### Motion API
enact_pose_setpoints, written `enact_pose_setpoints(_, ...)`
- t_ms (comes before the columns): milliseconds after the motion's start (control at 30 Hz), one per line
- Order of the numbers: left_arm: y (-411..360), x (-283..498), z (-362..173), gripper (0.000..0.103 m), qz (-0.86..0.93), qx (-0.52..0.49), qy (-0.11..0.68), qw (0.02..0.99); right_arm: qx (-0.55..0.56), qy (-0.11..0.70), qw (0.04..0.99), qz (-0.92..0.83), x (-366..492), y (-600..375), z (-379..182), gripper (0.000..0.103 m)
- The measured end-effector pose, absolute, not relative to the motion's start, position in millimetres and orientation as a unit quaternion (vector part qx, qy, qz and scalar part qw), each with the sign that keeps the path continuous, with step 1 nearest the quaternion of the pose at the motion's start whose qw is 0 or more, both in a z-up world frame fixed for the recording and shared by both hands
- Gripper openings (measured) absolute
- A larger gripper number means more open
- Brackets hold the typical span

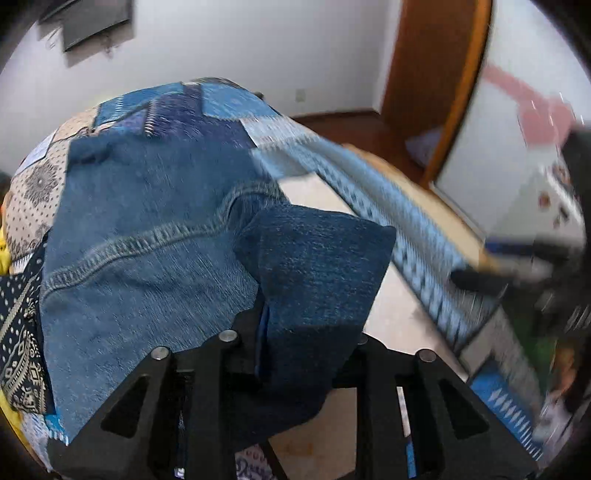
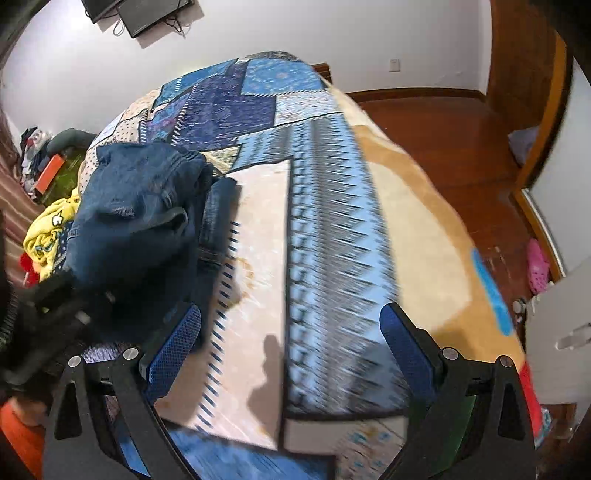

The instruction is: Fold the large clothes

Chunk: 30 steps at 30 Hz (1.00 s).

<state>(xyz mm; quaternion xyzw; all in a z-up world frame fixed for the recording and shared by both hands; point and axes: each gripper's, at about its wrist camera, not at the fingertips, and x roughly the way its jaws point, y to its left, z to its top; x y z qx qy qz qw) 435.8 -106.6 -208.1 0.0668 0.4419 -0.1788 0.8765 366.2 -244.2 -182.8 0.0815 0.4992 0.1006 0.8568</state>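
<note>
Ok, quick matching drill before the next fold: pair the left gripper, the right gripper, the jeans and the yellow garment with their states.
Things:
1. left gripper
2. right gripper
3. jeans
4. yellow garment

States:
A. open, nothing between the pads
B. crumpled at the bed's far side
C. shut on denim
D. draped over the patchwork bedspread, one part lifted

Pairs: 1-C, 2-A, 3-D, 4-B

Home bedrm: quilted bed (image 2: 258,96), wall TV (image 2: 155,14)

Left tool (image 1: 295,332) clamped; right tool (image 2: 291,343) spread wide.
</note>
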Motion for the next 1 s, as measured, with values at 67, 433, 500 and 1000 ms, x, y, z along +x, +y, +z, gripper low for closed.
enact_pose_setpoints(67,-109,427,-206,0.028,-0.185,0.092,0.446,0.871,0.074,0.497,0.859,0.100,358,-248,-180,0.097)
enact_pose_setpoints(433,-60,382,-146,0.070,-0.187,0.095,0.426,0.880,0.034,0.446,0.881,0.157,358,-207,-143,0.097)
enact_pose_setpoints(500,-41,381,-140,0.079,-0.149,0.104,0.411,0.893,0.025,0.442,0.882,0.164,365,-193,-141,0.097)
enact_pose_setpoints(1000,59,399,-214,0.101,-0.068,-0.035,0.504,0.861,0.064,0.529,0.818,0.216,399,-158,-225,0.100)
